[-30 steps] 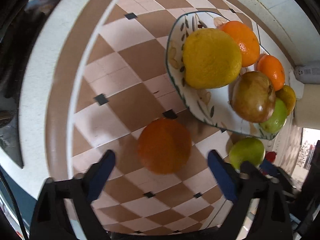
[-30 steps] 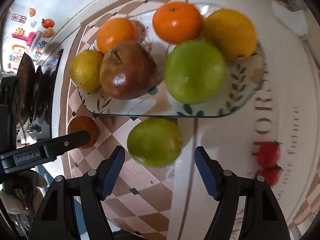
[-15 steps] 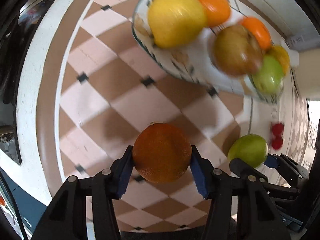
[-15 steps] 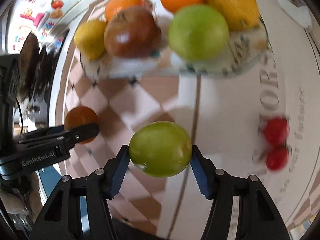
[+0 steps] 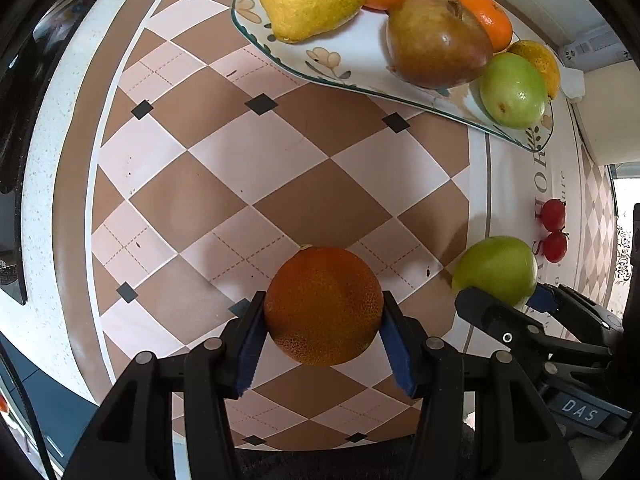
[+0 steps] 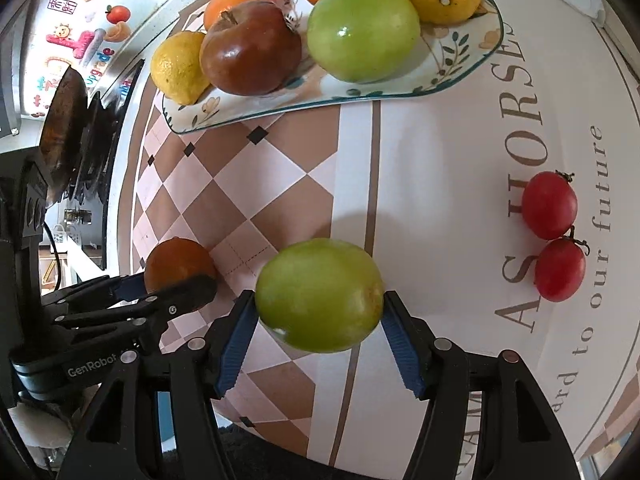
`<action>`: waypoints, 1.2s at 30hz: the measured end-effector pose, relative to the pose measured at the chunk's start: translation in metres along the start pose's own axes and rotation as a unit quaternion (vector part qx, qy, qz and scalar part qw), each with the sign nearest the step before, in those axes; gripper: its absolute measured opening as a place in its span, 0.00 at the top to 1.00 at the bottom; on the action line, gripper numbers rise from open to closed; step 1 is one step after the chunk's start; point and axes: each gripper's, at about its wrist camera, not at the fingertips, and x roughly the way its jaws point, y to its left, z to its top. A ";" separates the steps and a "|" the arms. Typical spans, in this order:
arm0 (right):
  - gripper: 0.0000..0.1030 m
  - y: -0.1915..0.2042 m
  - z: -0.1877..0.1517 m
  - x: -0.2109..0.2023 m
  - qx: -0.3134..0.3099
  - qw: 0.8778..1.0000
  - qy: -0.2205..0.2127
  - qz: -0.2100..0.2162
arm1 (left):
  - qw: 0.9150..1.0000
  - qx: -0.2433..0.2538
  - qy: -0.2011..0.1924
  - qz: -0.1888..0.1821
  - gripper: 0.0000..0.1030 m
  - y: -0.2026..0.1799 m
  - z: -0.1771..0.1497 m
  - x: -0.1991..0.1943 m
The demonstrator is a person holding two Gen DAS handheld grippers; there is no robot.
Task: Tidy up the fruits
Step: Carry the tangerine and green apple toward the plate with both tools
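Left wrist: tablecloth (image 5: 248,152) before plate (image 5: 360,60).

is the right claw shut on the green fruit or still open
Shut: the right claw presses both blue pads against the round green fruit.

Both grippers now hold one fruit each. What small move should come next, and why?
Probably carry both fruits toward the plate. The left hand-held gripper is shut on the dark orange, the right hand-held gripper on the green fruit, and the plate already holds the other fruits.
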 end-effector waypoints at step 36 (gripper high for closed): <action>0.40 0.015 0.041 -0.006 -0.031 0.997 -0.073 0.010 | 0.999 -0.040 -0.015 0.010 0.51 0.018 0.032 -0.036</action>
